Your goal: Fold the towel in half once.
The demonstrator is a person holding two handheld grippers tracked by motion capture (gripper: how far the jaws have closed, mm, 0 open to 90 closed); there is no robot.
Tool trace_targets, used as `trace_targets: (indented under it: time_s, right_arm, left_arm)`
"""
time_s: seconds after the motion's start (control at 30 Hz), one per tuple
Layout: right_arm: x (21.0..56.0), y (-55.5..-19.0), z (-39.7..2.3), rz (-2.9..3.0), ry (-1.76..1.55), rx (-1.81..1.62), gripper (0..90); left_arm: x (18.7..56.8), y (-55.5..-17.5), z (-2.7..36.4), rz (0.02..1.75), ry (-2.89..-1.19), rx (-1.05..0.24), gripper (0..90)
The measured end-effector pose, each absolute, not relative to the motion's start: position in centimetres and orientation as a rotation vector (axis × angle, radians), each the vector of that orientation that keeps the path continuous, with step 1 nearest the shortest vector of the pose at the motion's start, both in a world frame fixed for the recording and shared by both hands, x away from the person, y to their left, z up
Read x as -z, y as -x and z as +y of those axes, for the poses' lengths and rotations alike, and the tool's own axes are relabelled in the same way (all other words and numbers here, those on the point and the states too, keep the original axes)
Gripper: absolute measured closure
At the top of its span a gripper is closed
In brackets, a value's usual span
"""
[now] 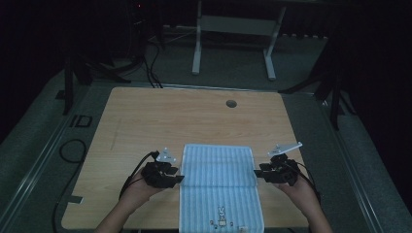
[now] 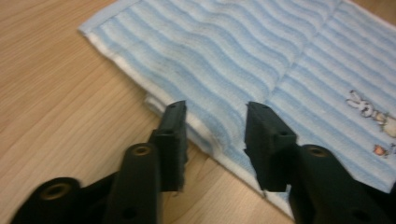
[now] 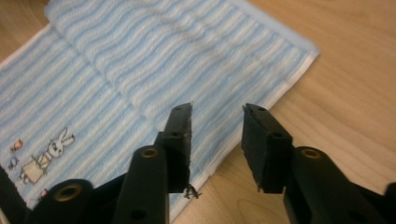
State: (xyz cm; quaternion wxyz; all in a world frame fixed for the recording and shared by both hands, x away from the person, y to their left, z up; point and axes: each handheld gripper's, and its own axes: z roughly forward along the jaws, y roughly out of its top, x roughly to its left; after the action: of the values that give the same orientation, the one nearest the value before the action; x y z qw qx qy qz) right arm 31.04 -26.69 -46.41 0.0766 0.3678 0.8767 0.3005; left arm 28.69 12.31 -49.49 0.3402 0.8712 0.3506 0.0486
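The towel [image 1: 218, 187] was folded partway on the table [image 1: 145, 116]. Both the left gripper [image 1: 179, 179] and right gripper [image 1: 256, 173] were released, empty, at its edges. A fresh grasp was judged necessary for the next fold.

Dim lab recording space, wooden table [image 1: 145, 116] on grey carpet [image 1: 29, 126], black stands [image 1: 68, 82], trailing cables [image 1: 150, 68], metal frame [image 1: 233, 29] beyond far edge

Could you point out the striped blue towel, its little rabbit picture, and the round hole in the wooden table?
Pale blue striped towel [image 1: 218, 165], high view: middle of its folded upper layer.
Small rabbit picture [image 1: 221, 217], high view: the rabbit's body.
Round dark hole [image 1: 231, 103], high view: centre of the hole, in the tabletop.
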Motion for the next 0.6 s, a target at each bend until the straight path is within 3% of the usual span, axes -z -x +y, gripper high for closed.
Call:
trace_targets:
  time_s: [0.2,0.6]
  right_arm:
    - [48.3,-32.0,-25.0,2.720,-1.092,-0.891,49.2]
    - [52.6,-34.8,-23.0,2.738,-1.091,-0.737,52.5]
  left_arm:
    - [51.5,-29.7,10.8,0.902,-2.320,-0.090,53.6]
    - [53.7,-32.1,10.1,0.947,-2.332,-0.082,53.8]
